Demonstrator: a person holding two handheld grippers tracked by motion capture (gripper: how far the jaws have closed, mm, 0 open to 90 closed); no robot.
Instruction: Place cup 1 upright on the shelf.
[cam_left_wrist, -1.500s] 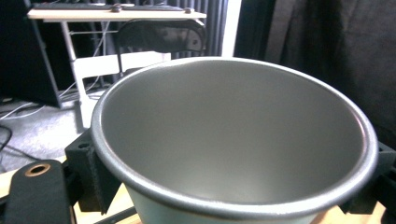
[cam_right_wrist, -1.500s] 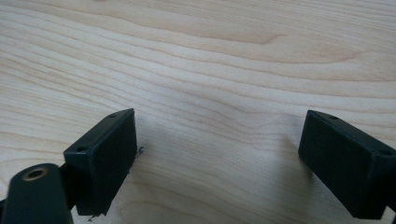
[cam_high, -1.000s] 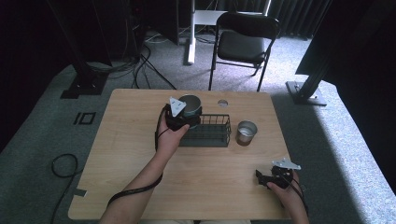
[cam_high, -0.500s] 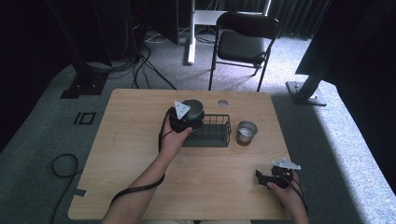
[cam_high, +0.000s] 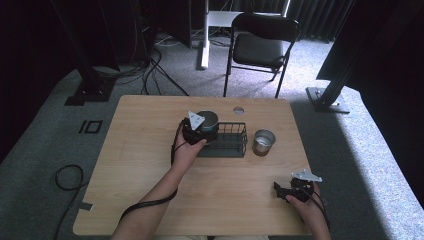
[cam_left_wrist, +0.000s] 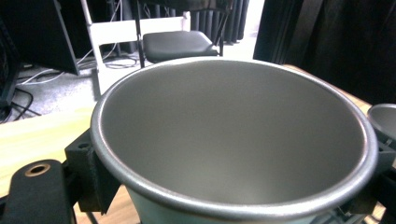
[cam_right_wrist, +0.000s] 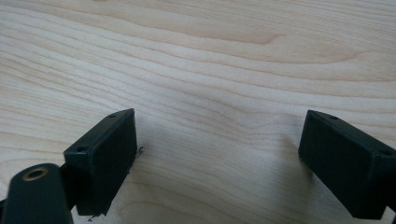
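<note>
the metal cup sits clamped in the left claw at the centre of the frame, over the left end of the wire basket, seemingly not yet set down, while the right claw rests open at lower right on the counter.

Matt grey metal cup, black wire basket, pale smooth wood table
</note>
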